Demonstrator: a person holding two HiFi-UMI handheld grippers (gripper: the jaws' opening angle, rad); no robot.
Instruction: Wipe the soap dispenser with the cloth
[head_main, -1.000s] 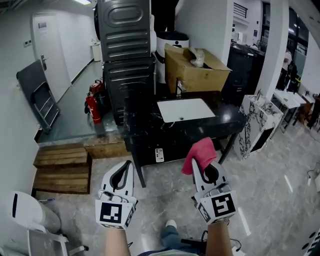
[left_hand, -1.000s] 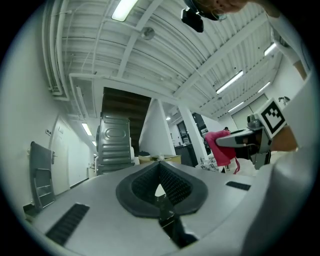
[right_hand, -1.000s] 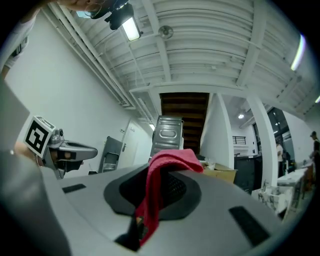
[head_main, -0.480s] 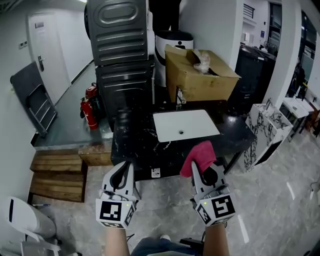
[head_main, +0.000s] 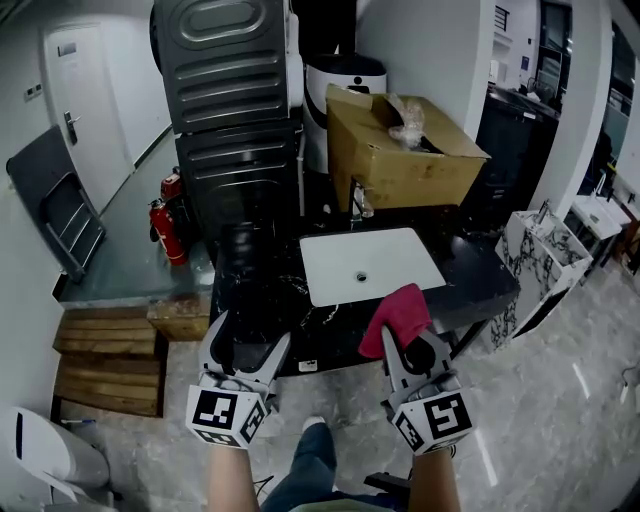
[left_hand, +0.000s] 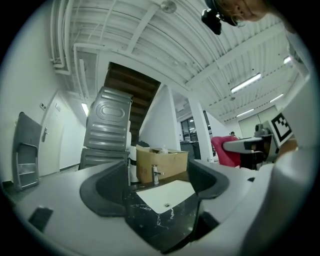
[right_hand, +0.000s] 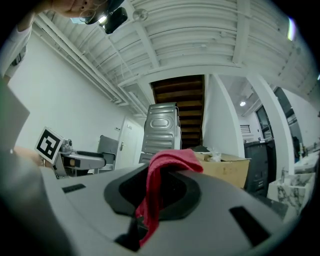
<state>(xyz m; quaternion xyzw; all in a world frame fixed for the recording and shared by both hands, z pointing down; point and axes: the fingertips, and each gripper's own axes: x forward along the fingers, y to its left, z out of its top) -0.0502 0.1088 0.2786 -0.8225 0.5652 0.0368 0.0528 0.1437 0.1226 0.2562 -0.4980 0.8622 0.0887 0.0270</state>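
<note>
Black marble counter (head_main: 250, 305) with white sink basin (head_main: 372, 265) and faucet (head_main: 358, 197), cardboard box (head_main: 395, 150) behind | left gripper (head_main: 247, 342): just been opening, spread wide, nothing between | right gripper (head_main: 408, 345): pinching red cloth (head_main: 400, 312), draped over jaw tips, near counter's front edge

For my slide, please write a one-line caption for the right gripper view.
The right tool, shut on a red cloth, with a cardboard box beyond it.
</note>
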